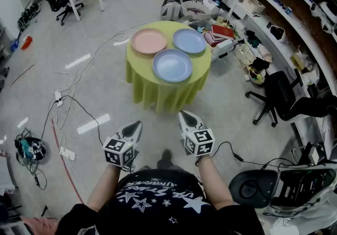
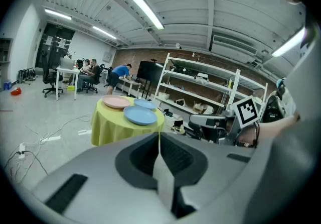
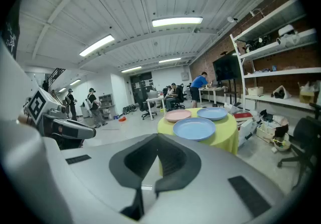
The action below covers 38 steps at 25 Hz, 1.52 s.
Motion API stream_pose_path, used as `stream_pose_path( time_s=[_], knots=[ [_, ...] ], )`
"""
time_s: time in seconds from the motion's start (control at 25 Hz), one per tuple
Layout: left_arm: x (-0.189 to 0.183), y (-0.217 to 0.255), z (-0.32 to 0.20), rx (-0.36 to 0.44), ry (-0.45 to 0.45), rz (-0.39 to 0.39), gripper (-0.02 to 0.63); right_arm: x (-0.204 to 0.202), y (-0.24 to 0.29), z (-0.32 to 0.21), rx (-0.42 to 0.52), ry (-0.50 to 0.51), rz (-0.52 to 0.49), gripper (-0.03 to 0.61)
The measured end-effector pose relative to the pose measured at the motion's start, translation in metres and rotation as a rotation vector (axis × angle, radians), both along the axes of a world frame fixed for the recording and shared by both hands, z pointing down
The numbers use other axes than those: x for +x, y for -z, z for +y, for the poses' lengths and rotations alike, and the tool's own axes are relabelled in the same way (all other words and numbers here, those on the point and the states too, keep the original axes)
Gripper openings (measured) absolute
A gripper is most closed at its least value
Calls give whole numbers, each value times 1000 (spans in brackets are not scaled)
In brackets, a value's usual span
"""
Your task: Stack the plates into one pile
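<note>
Three plates lie side by side on a round table with a yellow-green cloth (image 1: 167,89): a pink plate (image 1: 149,41) at the back left, a blue plate (image 1: 189,40) at the back right and a larger blue plate (image 1: 172,65) in front. The same plates show far off in the left gripper view as pink (image 2: 116,101) and blue (image 2: 141,115), and in the right gripper view as pink (image 3: 178,115) and blue (image 3: 194,128). My left gripper (image 1: 138,125) and right gripper (image 1: 185,116) hover over the floor well short of the table, both shut and empty.
Cables (image 1: 68,107) and white tape marks (image 1: 93,124) run across the floor at the left. Boxes and bins (image 1: 218,36) crowd the table's far right side. A black office chair (image 1: 279,97) and shelving (image 1: 295,23) line the right. People stand by desks far behind.
</note>
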<state>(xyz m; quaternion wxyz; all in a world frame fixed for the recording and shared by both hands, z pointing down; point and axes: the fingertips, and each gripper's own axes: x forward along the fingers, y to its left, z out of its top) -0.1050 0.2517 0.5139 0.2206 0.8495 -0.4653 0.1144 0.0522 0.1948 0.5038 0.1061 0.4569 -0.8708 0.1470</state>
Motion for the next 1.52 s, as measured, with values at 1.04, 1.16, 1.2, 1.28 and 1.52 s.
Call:
stream_pose_path(
  time_s=[1.04,1.16,1.2,1.28,1.52],
  knots=[
    [-27,-32,70,-77,-51,7,23,-2,-25,76,-82,-142,-128,15],
    [-30,-30,71,-77,-43,14,23,1,-29,78,-96,-149,-128,15],
    [-29,-29,70,-76,-43,16,23,3,-29,77,-97,-151,-124,15],
    [-29,-29,67,-72,-44,11,23,5,-30,70,-97,-155,-120,15],
    [-27,-30,37,-55,-41,-24,23,0,-23,25,-61,-112,-115,15]
  ],
)
